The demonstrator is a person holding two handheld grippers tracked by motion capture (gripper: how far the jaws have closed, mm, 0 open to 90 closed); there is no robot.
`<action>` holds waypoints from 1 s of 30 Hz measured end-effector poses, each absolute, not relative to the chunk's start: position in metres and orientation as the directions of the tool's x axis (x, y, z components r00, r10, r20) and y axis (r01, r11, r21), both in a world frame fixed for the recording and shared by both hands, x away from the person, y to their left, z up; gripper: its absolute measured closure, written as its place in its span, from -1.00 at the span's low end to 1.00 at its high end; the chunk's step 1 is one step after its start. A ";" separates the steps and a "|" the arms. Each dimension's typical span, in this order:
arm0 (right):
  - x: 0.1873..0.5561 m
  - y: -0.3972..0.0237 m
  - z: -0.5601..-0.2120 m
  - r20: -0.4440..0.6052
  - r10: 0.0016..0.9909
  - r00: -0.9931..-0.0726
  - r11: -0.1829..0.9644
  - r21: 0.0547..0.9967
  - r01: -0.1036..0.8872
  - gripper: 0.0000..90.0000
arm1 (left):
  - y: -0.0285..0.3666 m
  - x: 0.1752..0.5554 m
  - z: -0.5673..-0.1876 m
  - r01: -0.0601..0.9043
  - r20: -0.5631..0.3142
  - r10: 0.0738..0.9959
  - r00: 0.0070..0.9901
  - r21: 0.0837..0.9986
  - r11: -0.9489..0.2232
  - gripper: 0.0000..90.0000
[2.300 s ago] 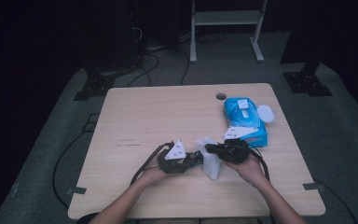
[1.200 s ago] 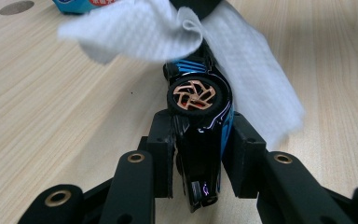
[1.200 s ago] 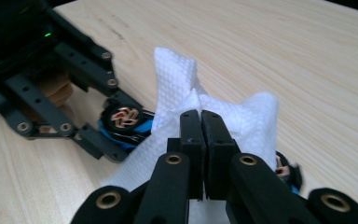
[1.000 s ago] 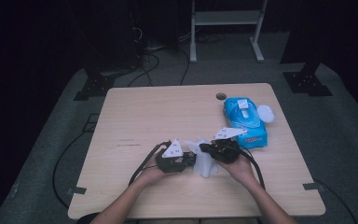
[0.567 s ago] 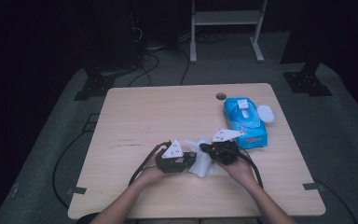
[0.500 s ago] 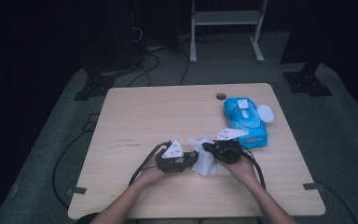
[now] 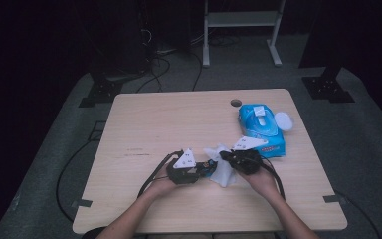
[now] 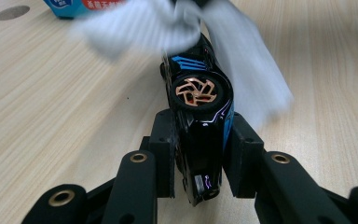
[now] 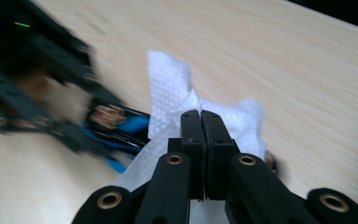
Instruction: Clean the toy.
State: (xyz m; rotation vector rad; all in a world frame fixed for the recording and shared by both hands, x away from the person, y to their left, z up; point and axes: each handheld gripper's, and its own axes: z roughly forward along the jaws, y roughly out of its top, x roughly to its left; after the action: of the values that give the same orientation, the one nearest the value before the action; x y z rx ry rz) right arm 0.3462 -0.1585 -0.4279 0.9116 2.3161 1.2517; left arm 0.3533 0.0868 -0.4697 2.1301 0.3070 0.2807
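Toy car [image 8: 200, 112], black gloss body with blue trim and a copper-coloured spoked wheel facing up; lies on its side, clamped across its body between the two jaws of the left gripper [image 8: 200, 161], nose pointing away from that gripper's camera. Position: near edge of the table, middle, as the high view shows [image 7: 210, 168].

Wet wipe [image 9: 177, 100], white, embossed, crumpled; pinched in the right gripper [image 9: 200, 116], whose jaws are pressed flat together on a fold of it. Loose part of the wipe drapes over the far end of the toy car, blurred in the left gripper view [image 8: 242, 51]. In the high view the wipe [image 7: 222, 164] lies between the two grippers.

Left gripper [image 7: 189, 172]: closed on the toy car, held in the person's left hand [image 7: 165, 183], grey three-cornered plate on top, black cable trailing towards the near table edge.

Right gripper [image 7: 238, 160]: closed on the wet wipe, held in the person's right hand [image 7: 261, 180], just right of the car.

Wipes pack [image 7: 259, 128]: blue soft pack, flat on the table, just behind the right gripper; white round lid [image 7: 282, 121] beside its right edge.

Table [image 7: 169, 119]: pale wood top, round cable hole [image 7: 236, 103] near the far edge.

Surroundings: grey floor, white metal frame [image 7: 241, 22] beyond the table, black stand feet at both far corners.
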 end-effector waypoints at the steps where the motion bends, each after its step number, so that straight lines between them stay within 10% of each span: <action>1: 0.347 -0.165 -0.428 -0.026 0.700 -0.713 0.408 0.835 0.370 0.96 | 0.087 0.354 -0.470 0.112 0.079 0.324 0.943 0.840 -0.531 0.50; 30: 0.360 -0.192 -0.426 0.037 0.748 -0.663 0.352 0.824 0.443 0.96 | 0.089 0.357 -0.469 0.125 0.071 0.340 0.938 0.844 -0.521 0.50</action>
State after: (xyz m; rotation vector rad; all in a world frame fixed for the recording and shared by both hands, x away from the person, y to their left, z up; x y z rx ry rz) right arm 0.3601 -0.1920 -0.4262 1.0499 2.2737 1.2224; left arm 0.3574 0.0895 -0.4691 2.1181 0.3296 0.2796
